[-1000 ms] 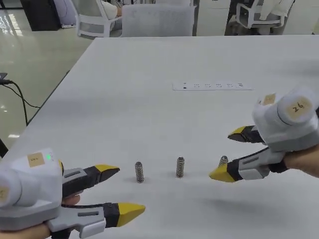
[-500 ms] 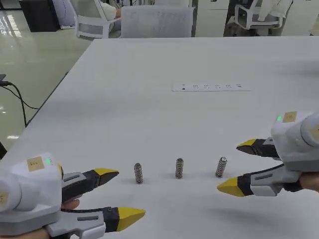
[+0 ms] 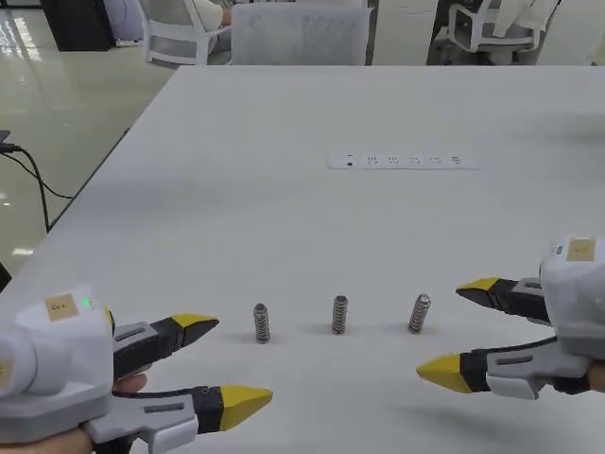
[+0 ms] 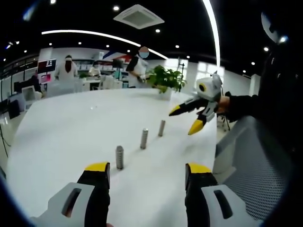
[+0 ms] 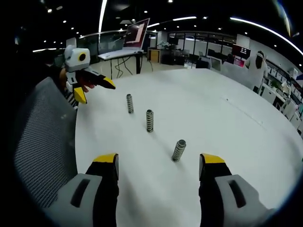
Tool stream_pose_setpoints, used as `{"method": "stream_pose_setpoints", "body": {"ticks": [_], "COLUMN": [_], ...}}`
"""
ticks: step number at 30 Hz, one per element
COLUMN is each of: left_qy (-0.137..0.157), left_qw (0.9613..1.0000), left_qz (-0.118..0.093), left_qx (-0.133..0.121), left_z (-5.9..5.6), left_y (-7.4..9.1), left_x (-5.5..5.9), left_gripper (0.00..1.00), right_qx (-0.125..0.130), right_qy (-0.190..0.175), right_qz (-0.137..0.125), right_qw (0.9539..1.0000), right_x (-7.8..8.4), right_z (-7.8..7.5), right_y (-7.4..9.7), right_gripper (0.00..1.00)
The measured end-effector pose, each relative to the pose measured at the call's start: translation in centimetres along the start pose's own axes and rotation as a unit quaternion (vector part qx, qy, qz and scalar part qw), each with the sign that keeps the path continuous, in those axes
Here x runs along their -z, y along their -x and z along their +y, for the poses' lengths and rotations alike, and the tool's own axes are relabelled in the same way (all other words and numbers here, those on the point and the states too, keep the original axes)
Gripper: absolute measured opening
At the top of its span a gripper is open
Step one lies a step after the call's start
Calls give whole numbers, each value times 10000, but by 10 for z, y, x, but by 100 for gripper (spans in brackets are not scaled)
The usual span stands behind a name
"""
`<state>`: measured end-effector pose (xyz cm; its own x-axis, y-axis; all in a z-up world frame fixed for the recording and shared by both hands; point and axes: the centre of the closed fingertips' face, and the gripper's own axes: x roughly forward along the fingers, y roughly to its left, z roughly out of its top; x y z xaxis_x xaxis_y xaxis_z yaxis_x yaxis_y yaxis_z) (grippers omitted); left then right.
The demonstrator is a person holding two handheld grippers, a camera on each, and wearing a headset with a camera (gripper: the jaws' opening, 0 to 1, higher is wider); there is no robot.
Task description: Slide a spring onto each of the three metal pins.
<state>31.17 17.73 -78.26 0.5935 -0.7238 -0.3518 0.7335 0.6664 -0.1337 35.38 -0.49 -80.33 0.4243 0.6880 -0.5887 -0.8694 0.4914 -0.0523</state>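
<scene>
Low at the left of the head view: the left gripper (image 3: 236,364), yellow-tipped, spread wide, pinching nothing and touching nothing. Held in a hand just above the white table (image 3: 284,189), aimed toward the row of springs. In the left gripper view, the same wide gap between the two jaws, with bare tabletop in it and the nearest spring just beyond the left tip.

Low at the right of the head view: the right gripper (image 3: 444,329), likewise spread wide and empty, clear of the table and of every spring. Aimed leftward, its tips near the right spring but apart from it. In the right gripper view, that spring ahead of the gap between the jaws, not inside it.

Between the two grippers, in a line across the near part of the table: the left spring (image 3: 262,323), the middle spring (image 3: 339,315) and the right spring (image 3: 419,314). All three standing on end, evenly spaced, well apart from each other; left and middle upright, right one leaning slightly. Cannot tell whether a metal pin sits inside any of them, since only coils show.

Farther back on the table, a flat white power strip (image 3: 402,162). Beyond the far edge, grey office chairs (image 3: 298,33).
</scene>
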Motion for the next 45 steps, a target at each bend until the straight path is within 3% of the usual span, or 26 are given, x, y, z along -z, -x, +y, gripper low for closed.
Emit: {"method": "stream_pose_setpoints", "body": {"ticks": [9, 25, 45], "left_qy": [77, 111, 105], "left_qw": [9996, 9987, 9989], "left_qz": [-16, -100, -33], "left_qx": [-282, -494, -448], "left_z": [8, 12, 7], "left_y": [1, 8, 7], "left_x": [2, -6, -2], "left_gripper": [63, 64, 64], "right_qx": [-11, 2, 79], "right_qy": [-110, -168, -243], "right_qz": [-122, -253, -247], "right_qw": [9999, 9995, 9994], "right_x": [-4, -9, -9], "right_z": [1, 1, -1], "right_y": [-1, -2, -1], "right_gripper": [69, 72, 73]}}
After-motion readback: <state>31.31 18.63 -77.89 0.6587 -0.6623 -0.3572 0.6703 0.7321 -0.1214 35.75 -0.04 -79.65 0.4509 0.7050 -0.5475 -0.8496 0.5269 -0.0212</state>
